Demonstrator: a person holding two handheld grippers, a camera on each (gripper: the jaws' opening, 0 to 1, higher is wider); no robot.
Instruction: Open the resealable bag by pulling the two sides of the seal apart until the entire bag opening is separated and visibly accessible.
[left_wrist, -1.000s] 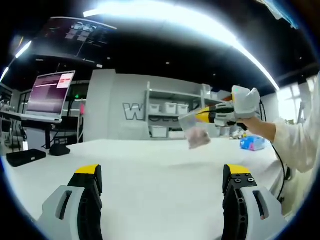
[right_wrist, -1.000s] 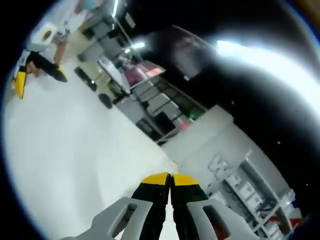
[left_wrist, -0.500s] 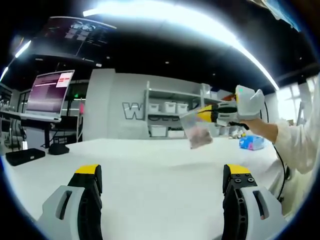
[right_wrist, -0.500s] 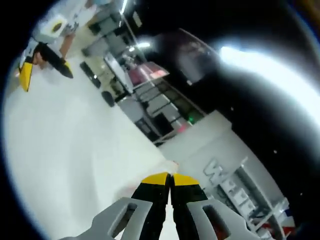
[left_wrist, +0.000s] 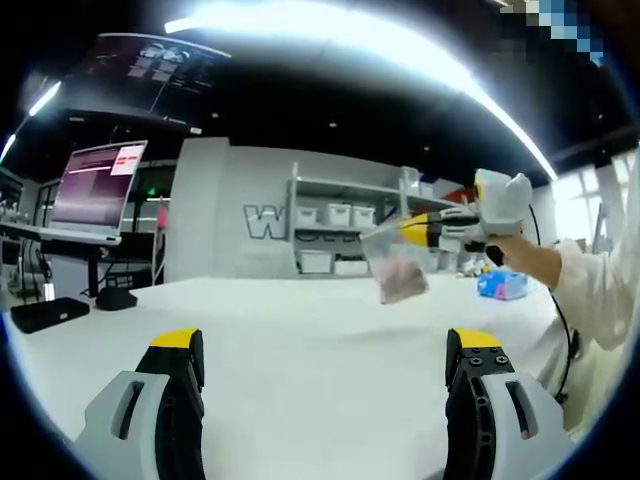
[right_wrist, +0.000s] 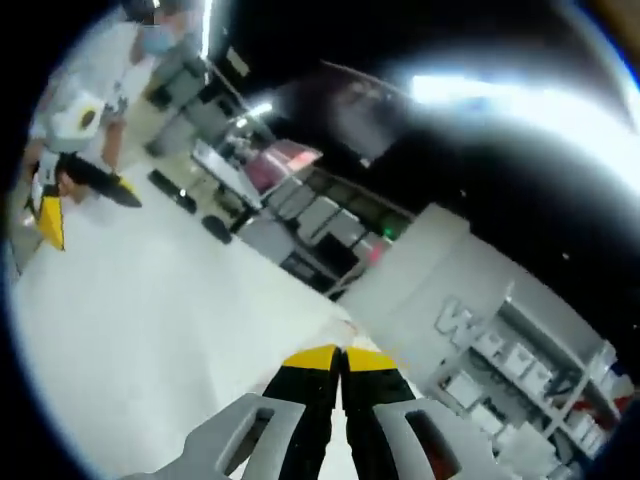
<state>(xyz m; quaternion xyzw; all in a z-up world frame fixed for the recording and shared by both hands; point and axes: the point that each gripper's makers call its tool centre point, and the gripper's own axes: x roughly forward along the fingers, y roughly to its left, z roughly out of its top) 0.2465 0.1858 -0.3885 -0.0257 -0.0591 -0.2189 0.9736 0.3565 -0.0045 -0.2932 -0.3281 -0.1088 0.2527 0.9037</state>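
A clear resealable bag (left_wrist: 396, 266) with pinkish contents hangs in the air above the white table (left_wrist: 300, 330), right of centre in the left gripper view. My right gripper (left_wrist: 432, 230) comes in from the right there and is shut on the bag's top edge. In the right gripper view my right gripper (right_wrist: 340, 356) has its yellow tips pressed together, with a sliver of the bag (right_wrist: 346, 327) just past them. My left gripper (left_wrist: 326, 342) is low over the table, open wide and holding nothing. It also appears as the left gripper (right_wrist: 46, 214) at the far left of the right gripper view.
A monitor (left_wrist: 99, 187) on a stand is at the left, with a black box (left_wrist: 50, 313) on the table below it. Shelves with white bins (left_wrist: 340, 216) line the back wall. A blue packet (left_wrist: 503, 287) lies at the table's right. A person (right_wrist: 95, 80) stands behind my left gripper.
My right gripper has turned and shifted a little, carrying the bag with it, so its view now takes in more of the person. My left gripper has stayed still and open.
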